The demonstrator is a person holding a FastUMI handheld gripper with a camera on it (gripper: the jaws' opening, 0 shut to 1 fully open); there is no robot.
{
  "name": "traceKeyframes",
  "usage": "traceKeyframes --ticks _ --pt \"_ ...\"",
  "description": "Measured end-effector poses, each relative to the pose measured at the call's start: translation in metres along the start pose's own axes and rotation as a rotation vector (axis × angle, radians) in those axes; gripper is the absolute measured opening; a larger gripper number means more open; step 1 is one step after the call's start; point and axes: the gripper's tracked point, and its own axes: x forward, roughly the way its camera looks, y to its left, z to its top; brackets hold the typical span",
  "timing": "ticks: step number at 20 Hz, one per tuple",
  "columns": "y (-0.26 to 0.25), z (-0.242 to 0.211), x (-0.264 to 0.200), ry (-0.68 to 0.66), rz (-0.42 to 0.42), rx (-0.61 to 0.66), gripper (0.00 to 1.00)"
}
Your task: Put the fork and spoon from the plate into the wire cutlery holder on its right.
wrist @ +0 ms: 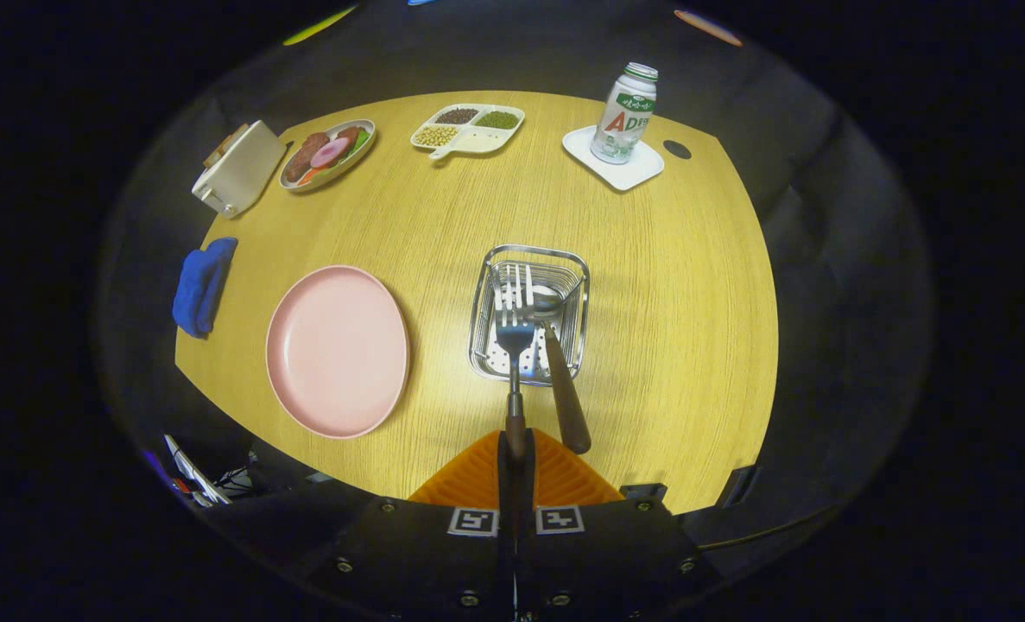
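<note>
My gripper (516,453) is shut on the fork's brown handle, and the fork (514,333) points forward with its metal tines hanging over the wire cutlery holder (488,298). The spoon (555,363) stands in that holder, bowl down inside, its dark wooden handle leaning back toward my fingers on the right of the fork. The pink plate (338,348) lies bare on the wooden table, left of the holder.
A blue cloth (203,285) lies beyond the plate's left side. At the back stand a white toaster (237,168), an oval dish of food (327,154), a divided tray of beans (469,130) and a drink bottle (624,112) on a white coaster (617,166).
</note>
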Motion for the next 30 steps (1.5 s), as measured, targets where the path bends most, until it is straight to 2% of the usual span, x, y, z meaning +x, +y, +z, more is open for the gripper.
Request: traceKeyframes --ticks 11,19,30 --pt "0.005 0.005 0.008 0.177 0.071 0.095 0.02" --pt "0.01 0.017 0.009 0.286 0.113 0.215 0.03" --pt "0.013 0.024 0.014 0.304 0.113 0.232 0.06"
